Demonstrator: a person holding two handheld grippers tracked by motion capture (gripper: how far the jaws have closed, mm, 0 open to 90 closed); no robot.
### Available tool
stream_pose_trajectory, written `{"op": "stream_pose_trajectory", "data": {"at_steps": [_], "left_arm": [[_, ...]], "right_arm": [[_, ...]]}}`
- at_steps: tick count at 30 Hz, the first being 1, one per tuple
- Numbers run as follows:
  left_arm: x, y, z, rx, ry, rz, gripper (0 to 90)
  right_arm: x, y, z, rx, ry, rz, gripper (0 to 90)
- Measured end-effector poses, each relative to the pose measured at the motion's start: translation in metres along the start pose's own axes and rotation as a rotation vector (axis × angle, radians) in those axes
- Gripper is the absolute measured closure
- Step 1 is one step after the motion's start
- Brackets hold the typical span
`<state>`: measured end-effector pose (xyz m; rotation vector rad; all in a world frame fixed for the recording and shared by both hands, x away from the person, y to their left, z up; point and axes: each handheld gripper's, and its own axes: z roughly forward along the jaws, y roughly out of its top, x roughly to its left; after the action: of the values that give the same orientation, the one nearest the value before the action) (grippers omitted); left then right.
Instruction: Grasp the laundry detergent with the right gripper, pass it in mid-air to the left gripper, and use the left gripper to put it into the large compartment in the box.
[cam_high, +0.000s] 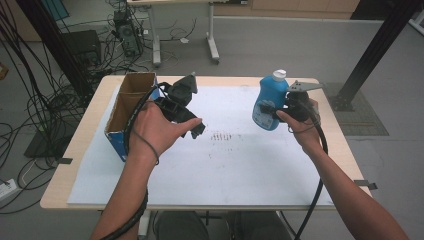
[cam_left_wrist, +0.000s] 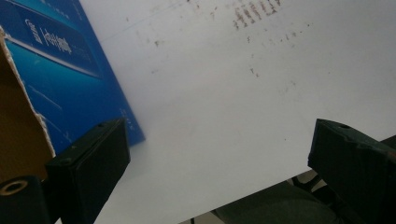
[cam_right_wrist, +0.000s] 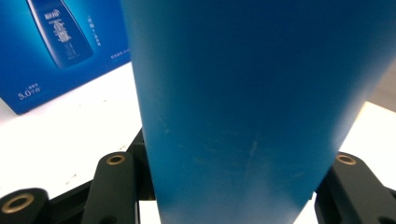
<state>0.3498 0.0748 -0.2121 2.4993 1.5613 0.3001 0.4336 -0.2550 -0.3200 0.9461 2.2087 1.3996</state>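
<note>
Both forearms reach in from the near side, bare and slightly bent. The left hand (cam_high: 157, 131) holds the left gripper (cam_high: 196, 131) raised, its black fingers (cam_left_wrist: 88, 163) spread wide with nothing between them. The right hand (cam_high: 300, 122) holds the right gripper (cam_high: 265, 111) aloft, pointing leftward, its fingers (cam_right_wrist: 114, 186) clamped tight.

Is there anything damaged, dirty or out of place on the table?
Yes. The white mat has dark smudges near its middle, and the open blue box has a ragged, torn top edge. Nothing is spilled.
</note>
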Motion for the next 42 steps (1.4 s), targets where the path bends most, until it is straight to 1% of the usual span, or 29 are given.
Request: {"op": "stream_pose_trajectory", "data": {"at_steps": [2,6,10,11,13,15,16,17,18,19,20,21,22,24,25,26,27,31,34,36,38,40,42], "left_arm": [[0.001,0.001,-0.003,-0.002,-0.005,0.008,5.8],[0.004,0.004,-0.008,-0.005,-0.003,0.021,5.8],[0.008,0.009,-0.016,-0.014,-0.004,0.043,5.9],[0.008,0.01,-0.019,-0.009,0.006,0.054,5.9],[0.009,0.013,-0.024,-0.006,0.006,0.073,6.0],[0.009,0.015,-0.028,-0.006,0.018,0.089,6.0],[0.01,0.016,-0.032,-0.011,0.015,0.098,6.0],[0.01,0.017,-0.034,-0.013,0.021,0.106,6.0],[0.011,0.018,-0.037,-0.014,0.025,0.123,6.0],[0.012,0.02,-0.039,-0.017,0.019,0.128,6.2],[0.012,0.021,-0.042,-0.021,0.03,0.146,6.1],[0.012,0.022,-0.044,-0.026,0.03,0.161,6.3],[0.013,0.024,-0.046,-0.028,0.022,0.168,6.6],[0.013,0.027,-0.051,-0.033,0.034,0.208,6.5],[0.013,0.028,-0.053,-0.037,0.026,0.215,6.6],[0.014,0.03,-0.056,-0.036,0.029,0.23,6.5],[0.014,0.031,-0.059,-0.038,0.043,0.248,6.5],[0.018,0.037,-0.07,-0.05,0.035,0.318,6.8],[0.022,0.041,-0.077,-0.058,0.06,0.355,7.2],[0.025,0.044,-0.081,-0.047,0.055,0.383,7.2],[0.026,0.046,-0.083,-0.038,0.065,0.415,7.0],[0.028,0.048,-0.086,-0.032,0.047,0.443,6.9],[0.03,0.05,-0.088,-0.015,0.044,0.469,6.9]], "right_arm": [[0.0,0.006,0.001,-0.002,0.006,-0.005,44.8],[0.001,0.021,0.006,-0.001,0.027,-0.017,44.8],[0.002,0.036,0.013,0.001,0.063,-0.024,44.8],[0.003,0.04,0.015,0.003,0.072,-0.03,44.8],[0.005,0.046,0.019,0.001,0.087,-0.035,44.8],[0.006,0.052,0.024,0.002,0.106,-0.042,44.8],[0.007,0.055,0.026,0.002,0.116,-0.046,44.8],[0.009,0.058,0.029,0.002,0.131,-0.05,44.8],[0.01,0.059,0.031,0.003,0.14,-0.051,44.8],[0.011,0.061,0.033,0.006,0.153,-0.057,44.7],[0.013,0.064,0.035,0.008,0.167,-0.064,44.8],[0.015,0.066,0.038,0.008,0.184,-0.068,44.8],[0.017,0.067,0.04,0.009,0.192,-0.07,44.8],[0.021,0.071,0.044,0.014,0.212,-0.084,44.8],[0.022,0.073,0.045,0.015,0.222,-0.089,44.7],[0.024,0.074,0.047,0.017,0.232,-0.094,44.7],[0.027,0.077,0.049,0.023,0.248,-0.101,44.7],[0.038,0.083,0.056,0.036,0.293,-0.138,44.8],[0.045,0.087,0.061,0.03,0.337,-0.149,44.7],[0.05,0.089,0.064,0.034,0.36,-0.163,44.7],[0.055,0.09,0.067,0.042,0.383,-0.181,44.7],[0.06,0.091,0.07,0.045,0.405,-0.194,44.7],[0.065,0.092,0.074,0.048,0.424,-0.215,44.7]]}}
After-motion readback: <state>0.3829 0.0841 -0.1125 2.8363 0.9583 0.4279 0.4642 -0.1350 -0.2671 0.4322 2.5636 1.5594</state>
